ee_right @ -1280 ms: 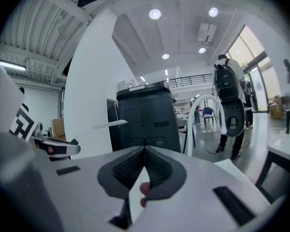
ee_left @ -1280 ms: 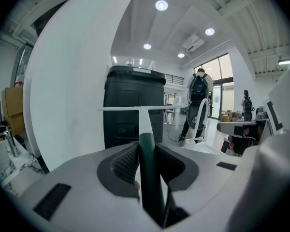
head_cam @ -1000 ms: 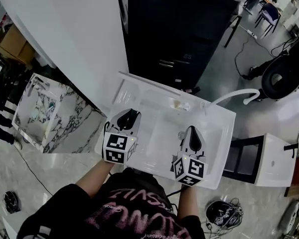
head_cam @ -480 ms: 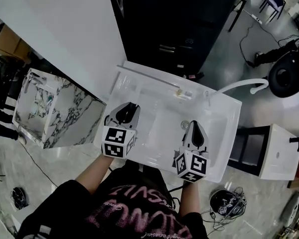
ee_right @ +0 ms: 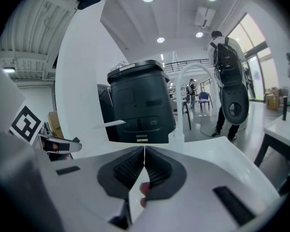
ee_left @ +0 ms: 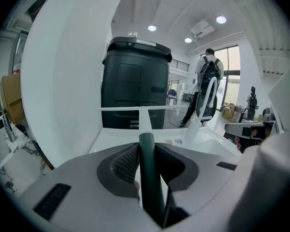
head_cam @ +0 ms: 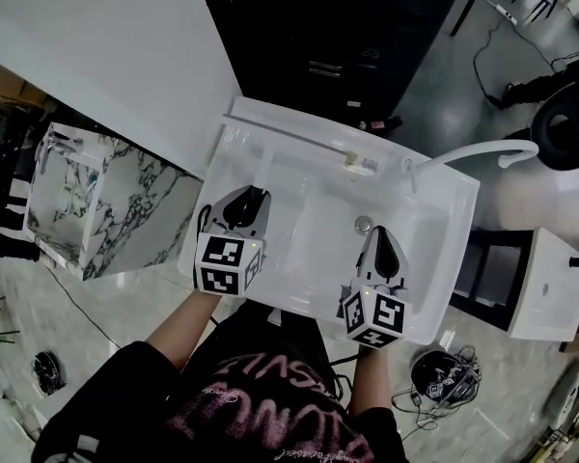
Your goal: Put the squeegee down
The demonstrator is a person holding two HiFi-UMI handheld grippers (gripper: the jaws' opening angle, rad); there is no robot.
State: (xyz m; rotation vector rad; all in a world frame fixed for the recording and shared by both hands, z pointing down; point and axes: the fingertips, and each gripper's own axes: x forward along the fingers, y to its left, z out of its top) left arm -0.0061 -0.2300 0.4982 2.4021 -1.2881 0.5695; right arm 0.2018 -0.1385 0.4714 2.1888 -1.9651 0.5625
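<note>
The squeegee has a dark green handle point(ee_left: 150, 178), a white stem and a white cross blade point(ee_left: 135, 109). My left gripper point(ee_left: 146, 145) is shut on the handle, with the blade pointing away over the back of the white sink point(head_cam: 434, 258). In the head view the blade point(head_cam: 294, 139) lies along the sink's back rim, ahead of the left gripper point(head_cam: 250, 199); whether it touches the rim I cannot tell. My right gripper point(head_cam: 377, 235) hovers over the basin to the right, its jaws together at the tips point(ee_right: 144, 152) with nothing held.
A white arched faucet point(head_cam: 473, 154) rises at the sink's back right, and a drain point(head_cam: 364, 225) sits in the basin. A black cabinet point(head_cam: 357, 37) stands behind the sink, a marble-topped stand point(head_cam: 87, 201) at the left. A person with a backpack point(ee_left: 210, 71) stands far off.
Both grippers have sunk a little toward the sink. The left one still holds the squeegee and the right one's jaws stay together.
</note>
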